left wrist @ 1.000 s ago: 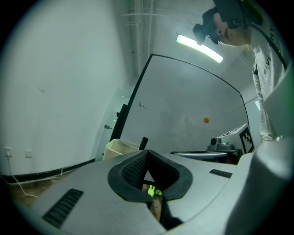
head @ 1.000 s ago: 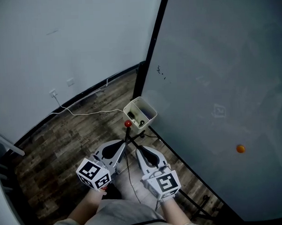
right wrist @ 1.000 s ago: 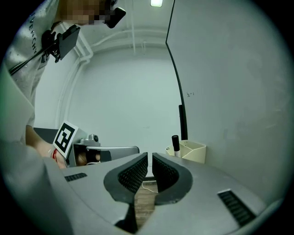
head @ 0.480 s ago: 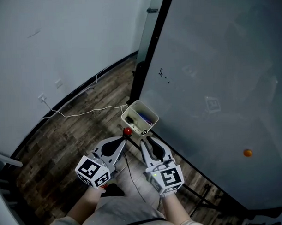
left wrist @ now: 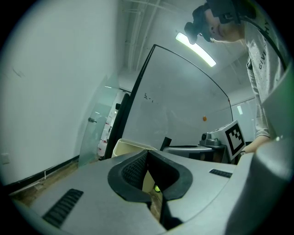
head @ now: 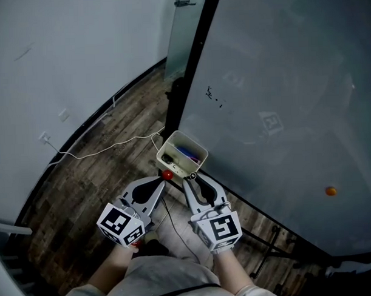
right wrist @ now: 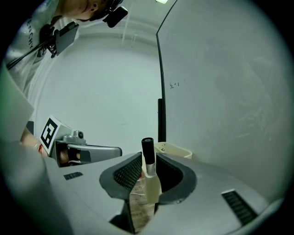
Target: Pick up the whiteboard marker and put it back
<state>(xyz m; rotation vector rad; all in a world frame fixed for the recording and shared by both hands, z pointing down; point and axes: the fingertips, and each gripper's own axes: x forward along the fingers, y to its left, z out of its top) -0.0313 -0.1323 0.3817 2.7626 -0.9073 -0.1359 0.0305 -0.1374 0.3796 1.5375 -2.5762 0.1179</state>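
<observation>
My right gripper (right wrist: pixel 148 158) is shut on the whiteboard marker (right wrist: pixel 150 181), which has a white body and a black cap and stands upright between the pads. In the head view the right gripper (head: pixel 191 178) has its tips at the near rim of the cream tray (head: pixel 196 164) fixed to the whiteboard (head: pixel 281 104). The tray (right wrist: pixel 176 149) holds a blue marker (head: pixel 187 153) and some dark items. My left gripper (head: pixel 163 180) lies beside the right one with its jaws together and nothing showing between them (left wrist: pixel 147 153). A small red round thing (head: pixel 167 174) sits just past its tips.
The whiteboard's black frame (head: pixel 192 65) and stand legs (head: pixel 261 239) run along the right. A white cable (head: pixel 106 151) crosses the wooden floor (head: pixel 83 184) to a wall socket (head: pixel 45 138). An orange magnet (head: pixel 331 191) sticks to the board.
Both grippers have moved forward toward the tray; the right gripper's tips with the marker now reach its near rim. The head view has shifted slightly.
</observation>
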